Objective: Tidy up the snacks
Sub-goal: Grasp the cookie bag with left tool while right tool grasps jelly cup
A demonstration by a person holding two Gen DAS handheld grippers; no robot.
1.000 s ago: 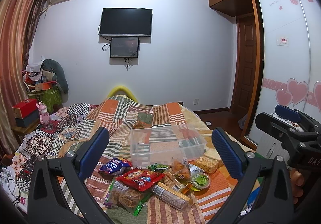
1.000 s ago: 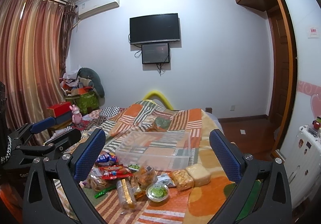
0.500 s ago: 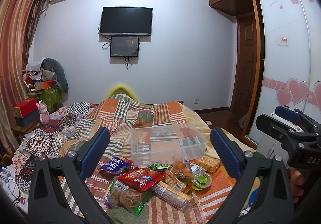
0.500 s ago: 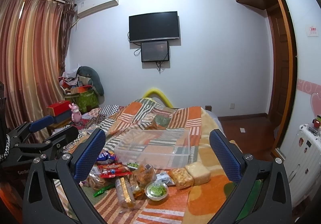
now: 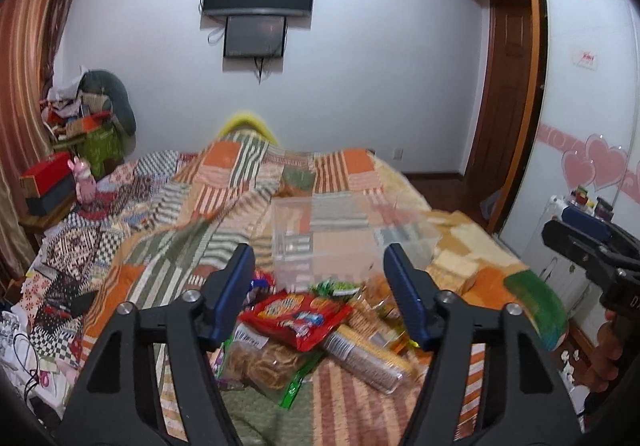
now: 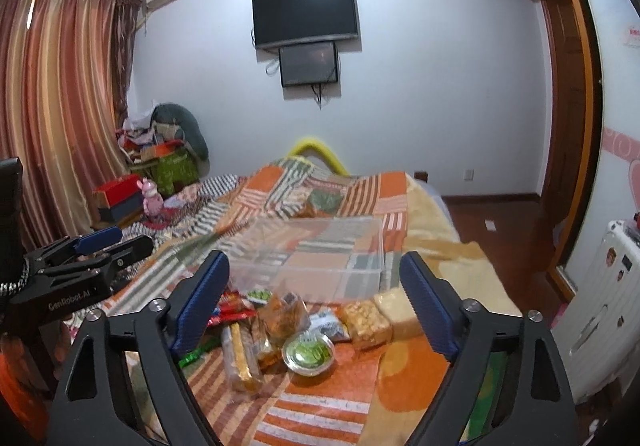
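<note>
I hold my left gripper [image 5: 320, 286] above the near end of the patchwork bedspread [image 5: 224, 174], its jaws just drawn partway together yet gripping nothing, with the red snack bag [image 5: 298, 316] lying on the pile below and between the blue pads. My right gripper [image 6: 314, 296] hangs further right, its jaws also narrowing but still released and empty, over the round green-lidded cup [image 6: 308, 354], the long biscuit pack [image 6: 239, 356] and the two pale cake blocks [image 6: 380, 320]. The clear plastic bin [image 6: 316, 258] sits just beyond the snacks, toward the far wall.
</note>
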